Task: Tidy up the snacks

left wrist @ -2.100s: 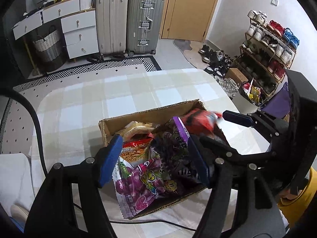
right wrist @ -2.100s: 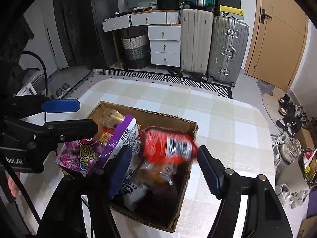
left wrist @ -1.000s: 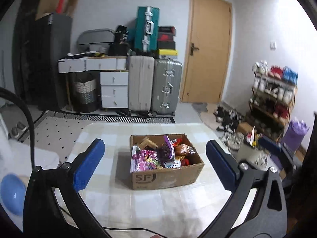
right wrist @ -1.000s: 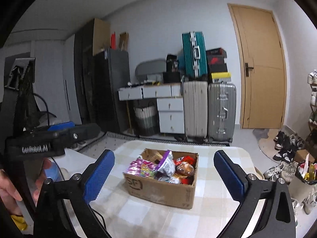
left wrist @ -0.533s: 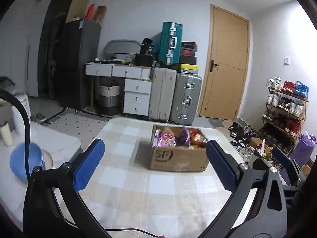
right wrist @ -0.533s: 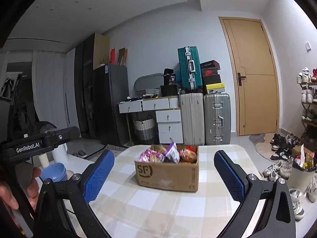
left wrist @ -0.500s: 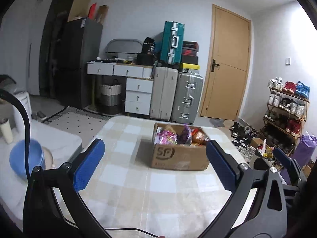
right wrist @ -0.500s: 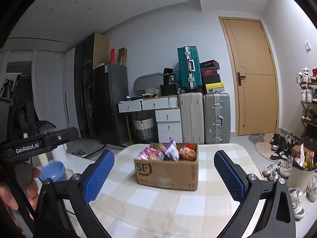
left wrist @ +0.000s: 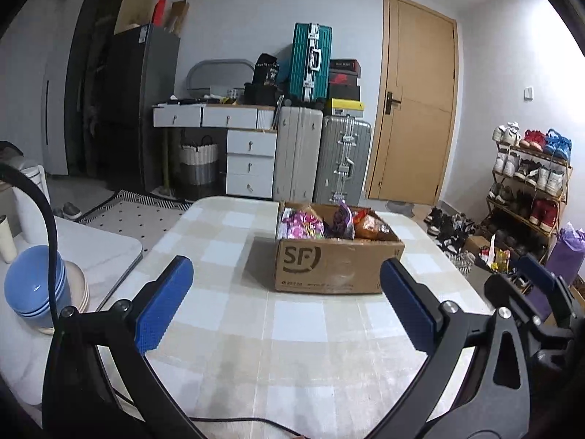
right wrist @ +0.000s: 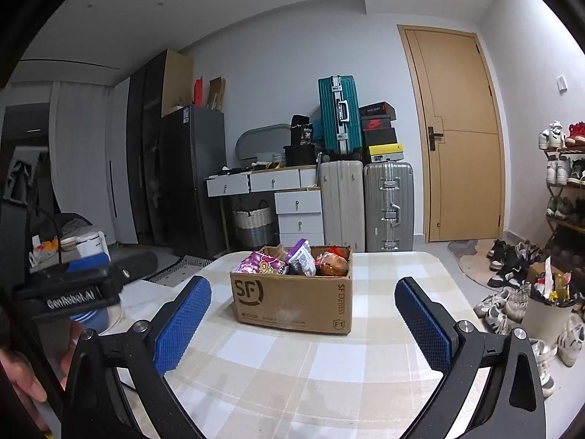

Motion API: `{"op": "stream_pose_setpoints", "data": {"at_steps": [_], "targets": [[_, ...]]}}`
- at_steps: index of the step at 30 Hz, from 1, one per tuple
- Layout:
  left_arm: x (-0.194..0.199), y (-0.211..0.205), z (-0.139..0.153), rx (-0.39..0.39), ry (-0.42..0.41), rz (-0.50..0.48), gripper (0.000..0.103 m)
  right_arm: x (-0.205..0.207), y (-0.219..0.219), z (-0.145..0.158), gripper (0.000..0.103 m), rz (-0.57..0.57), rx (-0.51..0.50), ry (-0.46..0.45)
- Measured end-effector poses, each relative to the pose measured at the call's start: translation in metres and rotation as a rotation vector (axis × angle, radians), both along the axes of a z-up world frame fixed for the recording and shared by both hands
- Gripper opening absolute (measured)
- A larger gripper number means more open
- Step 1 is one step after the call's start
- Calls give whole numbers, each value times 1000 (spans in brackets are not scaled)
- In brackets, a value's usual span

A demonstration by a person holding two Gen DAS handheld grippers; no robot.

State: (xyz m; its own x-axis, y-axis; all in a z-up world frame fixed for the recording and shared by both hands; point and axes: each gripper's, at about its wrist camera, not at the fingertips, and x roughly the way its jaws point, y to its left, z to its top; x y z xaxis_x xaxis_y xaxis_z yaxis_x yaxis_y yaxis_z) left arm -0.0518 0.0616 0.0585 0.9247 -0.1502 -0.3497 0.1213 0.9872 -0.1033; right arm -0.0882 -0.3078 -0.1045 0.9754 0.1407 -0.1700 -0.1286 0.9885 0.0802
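While both tools hang low over the near edge of the checked worktop [left wrist: 292, 329], the left gripper [left wrist: 285, 305] has its blue pads spread wide with nothing between them, and the right gripper [right wrist: 299, 325] is spread just as wide and equally empty. At the left edge of the right wrist view a hand [right wrist: 22, 373] grips the left tool's black body. A dark cable [left wrist: 234, 420] crosses the nearest strip of the cloth. Farther out, near the middle of the worktop and well apart from both grippers, sits the cardboard box [left wrist: 329, 267], upright, its printed side facing near. Snack packets fill it to the rim: a pink-purple bag [right wrist: 261, 265] on the left, a purple-and-white pack [right wrist: 301, 258] standing tilted in the middle, an orange-brown packet [right wrist: 331, 264] on the right. Left of the worktop, a lower white surface carries stacked blue bowls [left wrist: 34, 287]. Beyond, against the far wall, stand two suitcases [left wrist: 321, 157], a white drawer unit [left wrist: 250, 162] and a wooden door [left wrist: 413, 109]; a shoe rack [left wrist: 530, 183] lines the right side.
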Motion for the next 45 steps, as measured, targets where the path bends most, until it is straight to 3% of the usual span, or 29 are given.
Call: {"op": "stream_pose_setpoints", "data": {"at_steps": [7,45], "targets": [[6,-9,-3,49,-3,-9,102,-2,2,1,102,4,-4,-7],[6,-12,-10,24,-12,-34,102,1,5,-8,102,8,-9,-1]]}}
